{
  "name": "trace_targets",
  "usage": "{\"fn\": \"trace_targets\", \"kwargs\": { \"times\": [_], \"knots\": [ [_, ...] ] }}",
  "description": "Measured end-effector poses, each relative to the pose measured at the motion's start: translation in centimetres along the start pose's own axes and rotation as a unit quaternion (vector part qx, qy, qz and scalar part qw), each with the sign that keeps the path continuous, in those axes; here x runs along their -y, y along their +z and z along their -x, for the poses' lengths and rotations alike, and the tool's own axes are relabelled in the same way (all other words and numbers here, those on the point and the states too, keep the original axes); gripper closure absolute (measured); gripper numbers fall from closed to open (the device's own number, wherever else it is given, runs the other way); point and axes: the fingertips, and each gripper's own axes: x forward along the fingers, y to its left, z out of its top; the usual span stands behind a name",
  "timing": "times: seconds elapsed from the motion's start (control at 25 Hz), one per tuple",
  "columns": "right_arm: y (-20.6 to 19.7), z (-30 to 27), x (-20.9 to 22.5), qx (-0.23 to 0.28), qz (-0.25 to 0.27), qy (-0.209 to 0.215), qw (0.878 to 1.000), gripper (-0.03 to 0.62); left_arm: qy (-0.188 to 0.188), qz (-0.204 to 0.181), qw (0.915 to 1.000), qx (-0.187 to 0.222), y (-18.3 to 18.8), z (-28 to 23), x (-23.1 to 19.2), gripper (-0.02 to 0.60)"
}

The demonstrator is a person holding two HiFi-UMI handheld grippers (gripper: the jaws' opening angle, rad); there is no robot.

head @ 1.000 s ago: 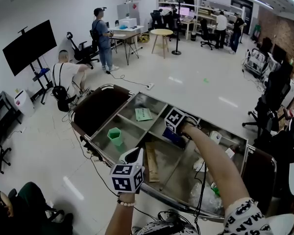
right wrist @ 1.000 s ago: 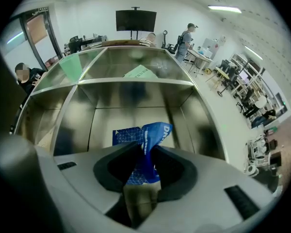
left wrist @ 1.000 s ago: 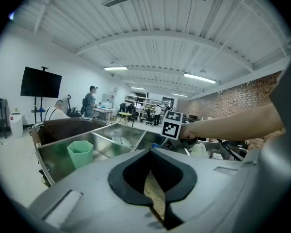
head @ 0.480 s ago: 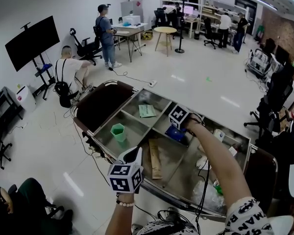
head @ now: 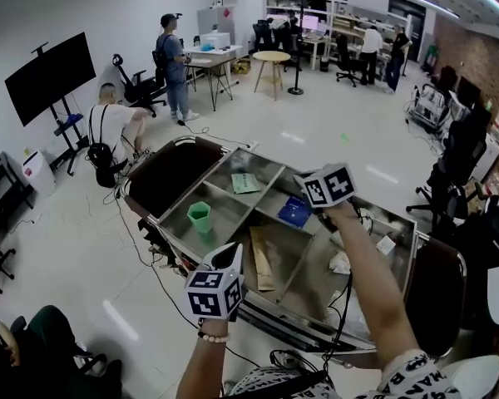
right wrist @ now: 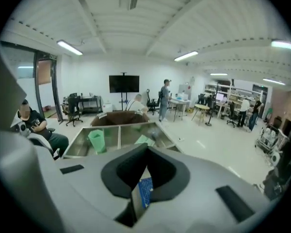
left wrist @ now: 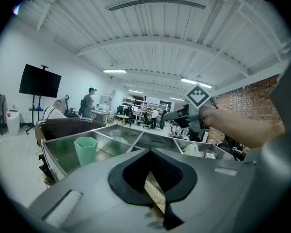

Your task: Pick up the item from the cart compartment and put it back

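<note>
A steel cart (head: 161,223) with several compartments stands in front of me. My right gripper (head: 308,201) is raised above the middle far compartment. Its jaws have just been closing and are shut on a thin blue packet (head: 295,212), which shows edge-on between them (right wrist: 144,192). From the left gripper view, the right gripper (left wrist: 169,116) hangs in the air over the cart. My left gripper (head: 232,253) hovers at the cart's near edge, its tips (left wrist: 150,152) together with nothing held.
A green cup (head: 199,216) stands in the left compartment. A green sheet (head: 244,183) lies in the far one, and a cardboard strip (head: 260,264) in the near middle. White crumpled bags (head: 341,262) fill the right side. A person (head: 112,131) crouches beyond the cart.
My right gripper has come up out of the middle compartment, and the blue packet has risen with it. The left gripper has stayed at the near edge.
</note>
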Motion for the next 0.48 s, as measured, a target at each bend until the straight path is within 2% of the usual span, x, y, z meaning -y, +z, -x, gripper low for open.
{"fn": "trace_targets", "kwargs": {
  "times": [0.28,0.48],
  "knots": [
    [2.3,9.3,-4.5,0.142,-0.015,-0.007,0.99,0.591,0.002,-0.003,0.9999,0.012,-0.9,1.8,0.5,0.581],
    [0.8,14.1,-9.3,0.197,-0.009,0.0,0.98,0.591,0.013,-0.001,0.9995,0.028,-1.8,3.5,0.4,0.581]
  ]
}}
